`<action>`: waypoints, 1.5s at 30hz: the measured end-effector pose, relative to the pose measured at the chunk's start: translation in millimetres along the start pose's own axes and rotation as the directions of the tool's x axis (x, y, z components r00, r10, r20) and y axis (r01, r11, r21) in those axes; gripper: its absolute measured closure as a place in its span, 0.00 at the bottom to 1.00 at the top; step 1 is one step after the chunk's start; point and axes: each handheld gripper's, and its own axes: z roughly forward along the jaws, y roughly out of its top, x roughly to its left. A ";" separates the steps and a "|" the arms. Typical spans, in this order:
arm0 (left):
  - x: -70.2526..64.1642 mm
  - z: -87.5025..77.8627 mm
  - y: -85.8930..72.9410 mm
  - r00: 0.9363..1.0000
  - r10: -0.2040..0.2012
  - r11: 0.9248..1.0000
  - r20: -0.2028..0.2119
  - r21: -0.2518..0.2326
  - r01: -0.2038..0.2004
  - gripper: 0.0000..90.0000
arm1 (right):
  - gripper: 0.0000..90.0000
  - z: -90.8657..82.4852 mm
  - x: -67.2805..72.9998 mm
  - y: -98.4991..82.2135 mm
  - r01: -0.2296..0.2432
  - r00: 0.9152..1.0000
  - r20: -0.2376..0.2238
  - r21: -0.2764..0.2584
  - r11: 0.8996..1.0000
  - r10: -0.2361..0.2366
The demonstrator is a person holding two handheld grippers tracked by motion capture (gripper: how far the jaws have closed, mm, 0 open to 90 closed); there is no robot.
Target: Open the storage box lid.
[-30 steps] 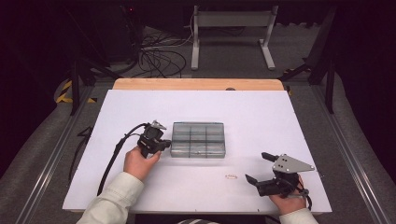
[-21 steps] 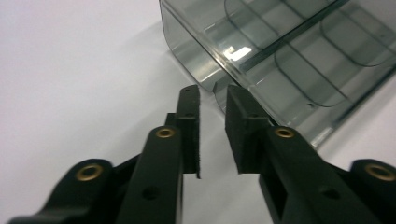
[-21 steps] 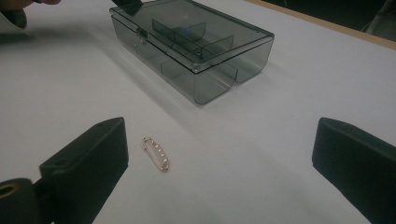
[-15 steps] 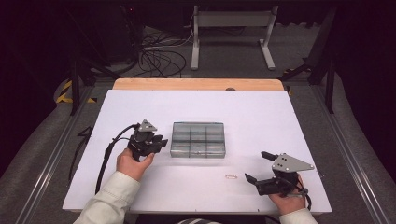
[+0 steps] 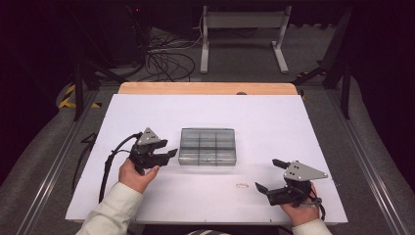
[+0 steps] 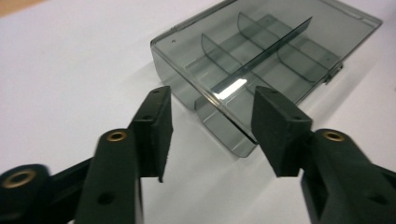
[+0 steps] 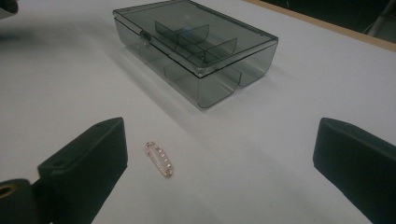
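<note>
A smoky lidded box (image 5: 207,146) sits mid-surface (image 5: 274,122), lid down; the left tool (image 5: 169,154) hangs just beside its left end, released, jaws parted; the right tool (image 5: 268,175), released too and spread wide, rests near a small pin (image 7: 159,158) lying in front of the box.

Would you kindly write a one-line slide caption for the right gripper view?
Open right gripper facing a small gold pin lying on the white table, a closed smoky compartment box beyond.
</note>
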 end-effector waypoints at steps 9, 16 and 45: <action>-6.1 -10.7 -9.7 1.000 0.020 0.997 0.020 -0.079 -0.019 0.39 | 0.04 1.1 0.5 4.5 0.008 1.000 -0.003 -0.004 1.000 -0.008; -9.0 -9.7 -16.2 0.999 0.027 0.994 0.047 -0.110 -0.021 0.30 | 0.03 6.0 3.4 12.9 0.027 1.000 -0.010 0.001 1.000 -0.027; -18.6 26.9 -43.0 0.997 0.033 0.999 0.075 -0.004 -0.033 0.45 | 0.47 56.6 4.1 49.3 -0.037 0.997 -0.058 0.176 0.984 0.048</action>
